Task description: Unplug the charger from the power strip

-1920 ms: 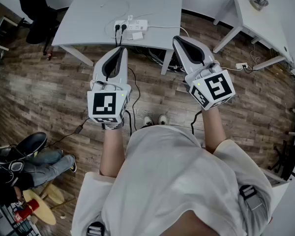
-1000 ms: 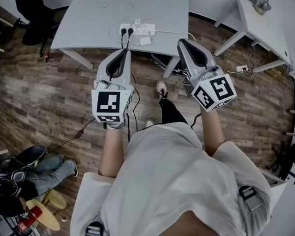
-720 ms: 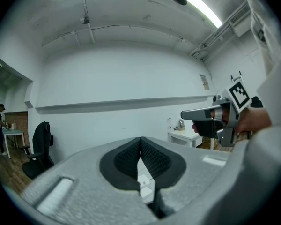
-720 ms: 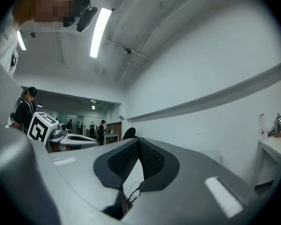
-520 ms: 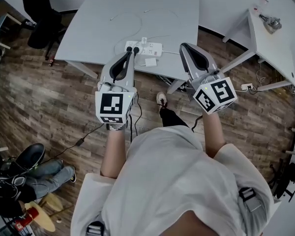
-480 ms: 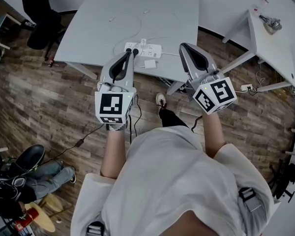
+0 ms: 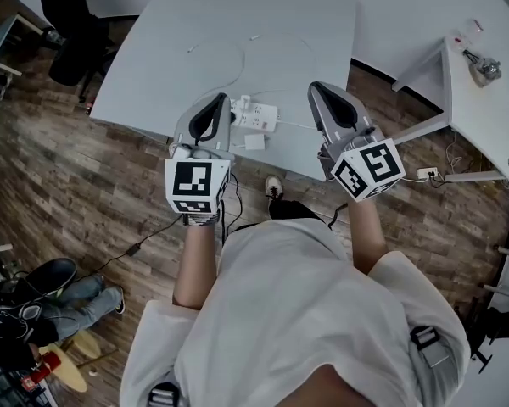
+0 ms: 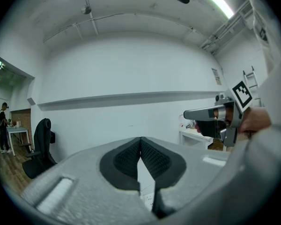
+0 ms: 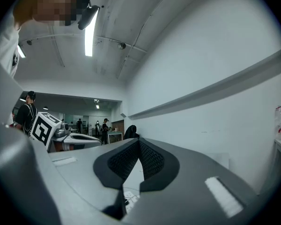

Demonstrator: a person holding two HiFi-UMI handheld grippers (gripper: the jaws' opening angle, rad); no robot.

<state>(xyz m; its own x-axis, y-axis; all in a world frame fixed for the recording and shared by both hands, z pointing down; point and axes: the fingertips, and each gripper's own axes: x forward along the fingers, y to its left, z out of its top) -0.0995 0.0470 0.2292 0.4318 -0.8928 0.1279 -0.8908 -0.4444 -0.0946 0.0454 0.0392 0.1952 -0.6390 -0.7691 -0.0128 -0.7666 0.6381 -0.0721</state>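
A white power strip [image 7: 259,114] lies near the front edge of the grey table [image 7: 161,49]. A white plug [image 7: 243,103] stands on the strip's left part, and a small white block [image 7: 254,142] lies just in front of it. My left gripper [image 7: 220,99] hovers level over the strip's left end, its pads together and nothing between them. My right gripper [image 7: 316,86] is to the right of the strip, also shut and empty. A bit of the strip shows under the jaws in the left gripper view [image 8: 148,199] and the right gripper view [image 9: 128,198].
Thin white cables [image 7: 237,47] loop across the table behind the strip. A second white table [image 7: 479,91] stands at the right. A black chair [image 7: 68,11] is at the far left, a seated person [image 7: 30,308] at the lower left, and cords [image 7: 144,240] run over the wooden floor.
The person has stepped up to the table. Both grippers have moved forward from over the floor to over the table's front edge, beside the strip. The two black plugs are now hidden behind the left gripper.
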